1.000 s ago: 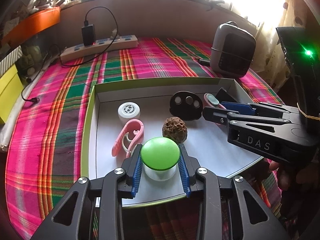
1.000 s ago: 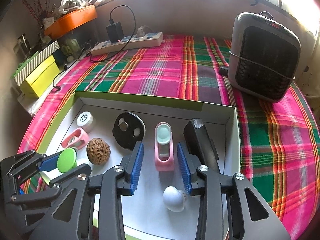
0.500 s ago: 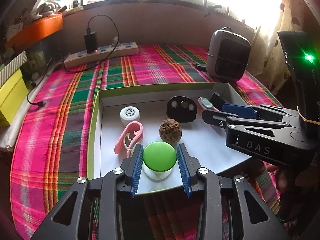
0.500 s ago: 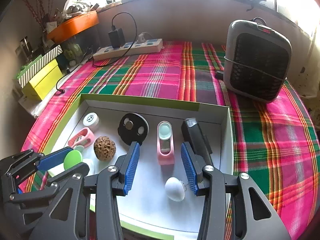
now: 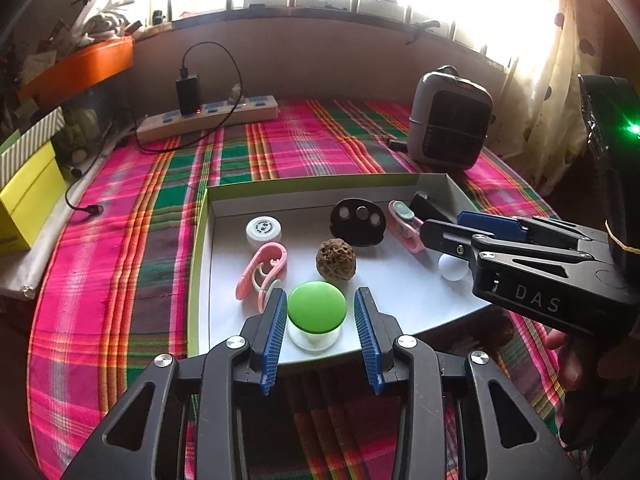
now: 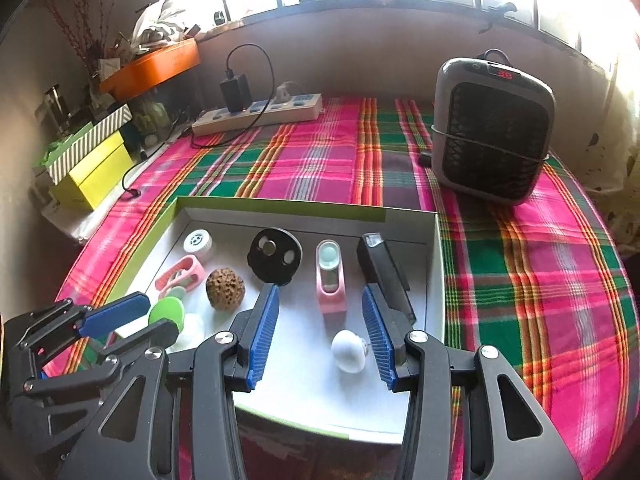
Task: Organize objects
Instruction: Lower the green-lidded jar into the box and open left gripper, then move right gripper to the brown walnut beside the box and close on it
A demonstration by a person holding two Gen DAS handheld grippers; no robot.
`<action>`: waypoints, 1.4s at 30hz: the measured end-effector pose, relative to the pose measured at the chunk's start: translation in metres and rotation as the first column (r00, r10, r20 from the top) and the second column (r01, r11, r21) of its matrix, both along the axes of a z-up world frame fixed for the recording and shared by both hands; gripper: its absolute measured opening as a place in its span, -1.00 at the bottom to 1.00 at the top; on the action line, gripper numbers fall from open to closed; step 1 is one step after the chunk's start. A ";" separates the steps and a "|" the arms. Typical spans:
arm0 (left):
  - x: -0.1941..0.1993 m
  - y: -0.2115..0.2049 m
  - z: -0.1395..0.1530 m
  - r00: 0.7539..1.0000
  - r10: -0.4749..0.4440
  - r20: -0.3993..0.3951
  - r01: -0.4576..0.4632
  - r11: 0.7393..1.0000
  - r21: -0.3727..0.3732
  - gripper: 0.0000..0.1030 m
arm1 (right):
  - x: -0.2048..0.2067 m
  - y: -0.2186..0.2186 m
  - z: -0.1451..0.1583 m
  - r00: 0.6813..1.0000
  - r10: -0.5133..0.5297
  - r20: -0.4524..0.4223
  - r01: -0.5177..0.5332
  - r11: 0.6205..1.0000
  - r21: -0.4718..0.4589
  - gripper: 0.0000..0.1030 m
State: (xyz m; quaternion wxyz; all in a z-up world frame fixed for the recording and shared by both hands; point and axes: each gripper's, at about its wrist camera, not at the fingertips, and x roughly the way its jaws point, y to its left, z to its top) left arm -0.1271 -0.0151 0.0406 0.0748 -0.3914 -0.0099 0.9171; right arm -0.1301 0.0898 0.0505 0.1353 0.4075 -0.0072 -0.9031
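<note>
Left wrist view: left gripper [image 5: 321, 312] spread wide, its blue pads either side of a green-capped jar [image 5: 317, 314], clear of it.
Jar's place: near edge of the white tray [image 5: 400, 292], on the plaid cloth [image 5: 120, 248].
Right gripper [image 6: 316, 320]: spread over the tray, holding nothing; white knob [image 6: 349, 351] lies between its fingers.
Middle: walnut [image 5: 335, 259], pink clip [image 5: 262, 269], black disc [image 5: 358, 222].
Far: heater [image 6: 492, 136], power strip [image 5: 208, 120].
</note>
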 end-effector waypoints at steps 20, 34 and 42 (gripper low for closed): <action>0.034 0.000 0.013 0.999 -0.009 -0.048 0.010 1.000 0.028 -0.36 | 0.053 0.030 0.013 0.994 -0.083 -0.066 0.083 0.997 -0.009 -0.13; 0.046 0.013 -0.005 0.997 -0.072 -0.016 0.072 0.997 0.038 -0.36 | 0.079 0.040 -0.011 0.992 -0.127 -0.010 0.127 0.992 -0.015 -0.13; 0.046 0.013 -0.012 0.997 -0.082 0.005 0.082 0.996 0.041 -0.36 | 0.075 0.033 -0.023 0.992 -0.123 0.028 0.123 0.992 -0.021 -0.12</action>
